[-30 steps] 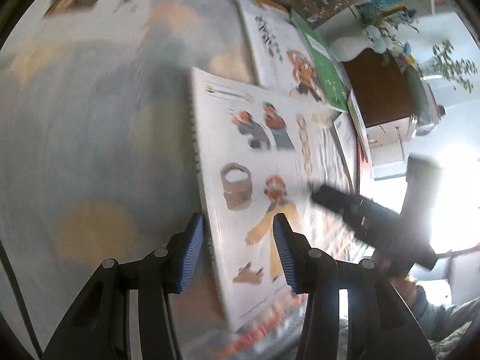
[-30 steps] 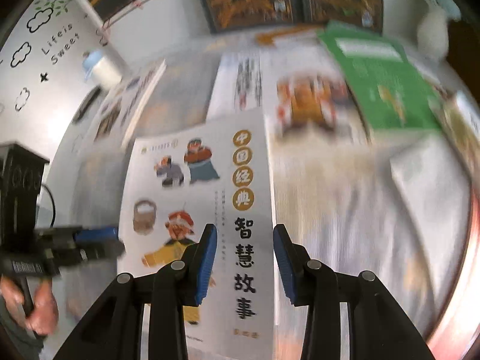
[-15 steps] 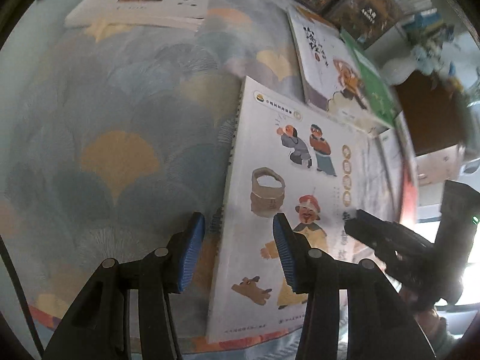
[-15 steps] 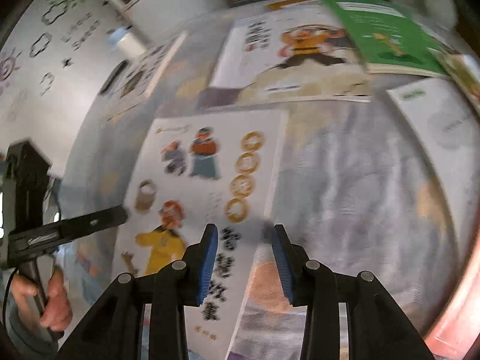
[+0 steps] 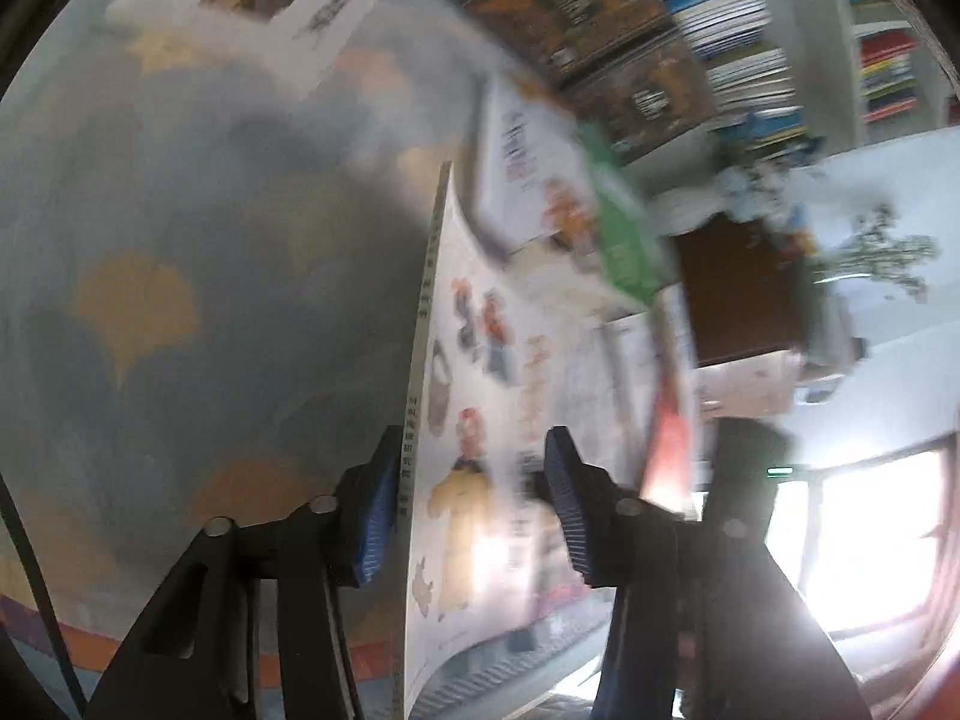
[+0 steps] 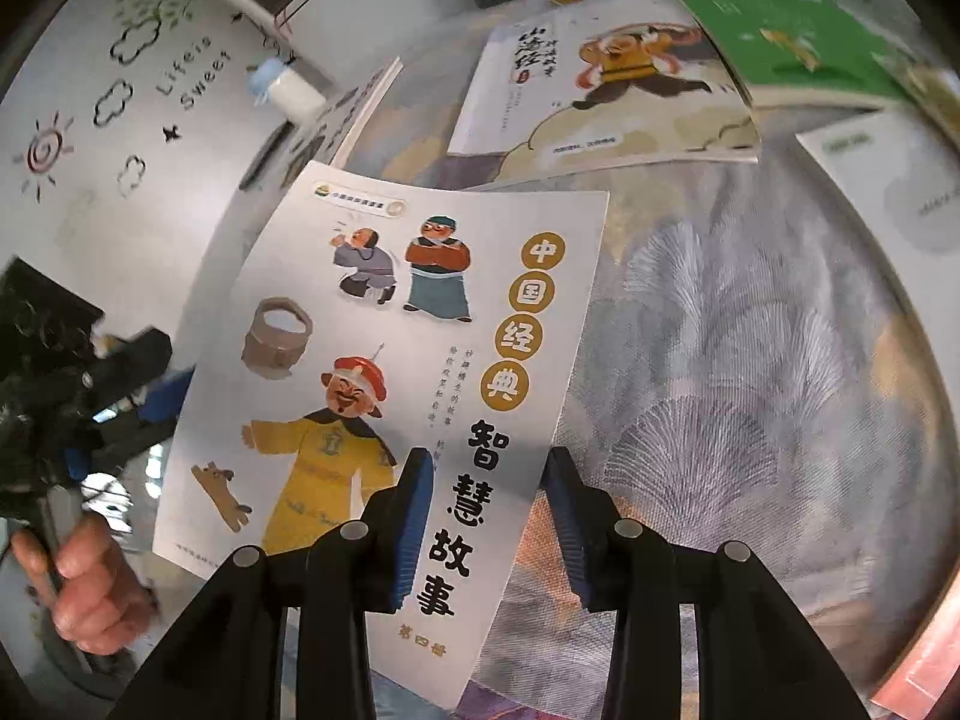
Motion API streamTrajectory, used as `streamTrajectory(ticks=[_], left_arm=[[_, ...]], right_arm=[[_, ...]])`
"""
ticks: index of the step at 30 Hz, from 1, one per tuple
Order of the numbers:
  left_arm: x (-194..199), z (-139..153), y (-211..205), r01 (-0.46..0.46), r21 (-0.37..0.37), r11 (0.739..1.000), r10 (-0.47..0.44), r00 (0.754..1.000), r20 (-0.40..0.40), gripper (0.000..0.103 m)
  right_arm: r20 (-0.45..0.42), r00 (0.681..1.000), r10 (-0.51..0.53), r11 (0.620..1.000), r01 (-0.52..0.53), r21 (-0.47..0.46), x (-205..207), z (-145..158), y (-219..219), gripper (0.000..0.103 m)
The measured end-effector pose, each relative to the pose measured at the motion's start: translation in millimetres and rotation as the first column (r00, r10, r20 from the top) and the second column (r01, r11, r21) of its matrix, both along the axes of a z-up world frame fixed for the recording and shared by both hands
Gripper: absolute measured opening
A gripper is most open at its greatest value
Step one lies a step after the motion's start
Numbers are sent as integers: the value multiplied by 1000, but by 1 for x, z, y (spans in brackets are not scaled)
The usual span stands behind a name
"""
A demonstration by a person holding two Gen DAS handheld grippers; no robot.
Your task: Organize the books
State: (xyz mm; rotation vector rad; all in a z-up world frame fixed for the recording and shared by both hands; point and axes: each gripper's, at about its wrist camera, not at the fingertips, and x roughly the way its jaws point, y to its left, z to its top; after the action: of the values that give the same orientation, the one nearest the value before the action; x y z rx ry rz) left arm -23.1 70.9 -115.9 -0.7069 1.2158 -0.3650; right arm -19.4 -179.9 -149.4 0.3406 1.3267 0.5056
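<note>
Storybook (image 6: 384, 360) tilted up off patterned cloth (image 6: 750, 396), spine edge between left gripper (image 5: 471, 516) jaws, which are closing, pads not clearly on it yet. Right gripper (image 6: 486, 516) narrow, straddling book's other edge; grip unclear. Seat spine deep before lifting, keep hands level. Vs half-sec ago: book was flat, now raised.

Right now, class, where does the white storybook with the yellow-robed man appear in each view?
Left wrist view: storybook lower centre, seen edge-on and blurred.
Right wrist view: storybook centre, cover facing up.
Shared landmark: the green book, farther back on the table.
</note>
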Motion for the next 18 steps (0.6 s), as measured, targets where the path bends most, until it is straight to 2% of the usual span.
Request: streamTrajectory(ticks=[1, 2, 3, 8, 11, 13, 15, 18], left_arm=[[2, -9, -3, -4, 17, 1000, 4, 1000, -29, 31], [2, -20, -5, -19, 21, 1000, 20, 998, -63, 19], [3, -28, -5, -40, 18, 999, 42, 995, -92, 14], [5, -46, -1, -132, -95, 987, 112, 975, -194, 13], [5, -55, 11, -201, -202, 959, 134, 943, -304, 12], [5, -56, 13, -214, -239, 947, 128, 935, -332, 12], [6, -54, 9, -219, -278, 935, 113, 930, -351, 11], [5, -51, 8, -226, -333, 916, 92, 923, -373, 11]], right_arm=[[-4, 1000, -2, 1000, 2, 9, 0, 1, -3, 39], [-8, 1000, -4, 1000, 5, 16, 0, 0, -5, 39], [-15, 1000, -9, 1000, 10, 28, 1, 0, -7, 39], [-113, 992, -52, 996, 60, 68, 4, 0, -20, 38], [-156, 985, -77, 988, 97, 120, -3, -4, -34, 38], [-183, 978, -97, 975, 130, 178, -6, -10, -41, 39], [-225, 966, -125, 953, 180, 242, -7, -16, -49, 39], [-318, 933, -169, 889, 284, 358, -8, -32, -67, 41]])
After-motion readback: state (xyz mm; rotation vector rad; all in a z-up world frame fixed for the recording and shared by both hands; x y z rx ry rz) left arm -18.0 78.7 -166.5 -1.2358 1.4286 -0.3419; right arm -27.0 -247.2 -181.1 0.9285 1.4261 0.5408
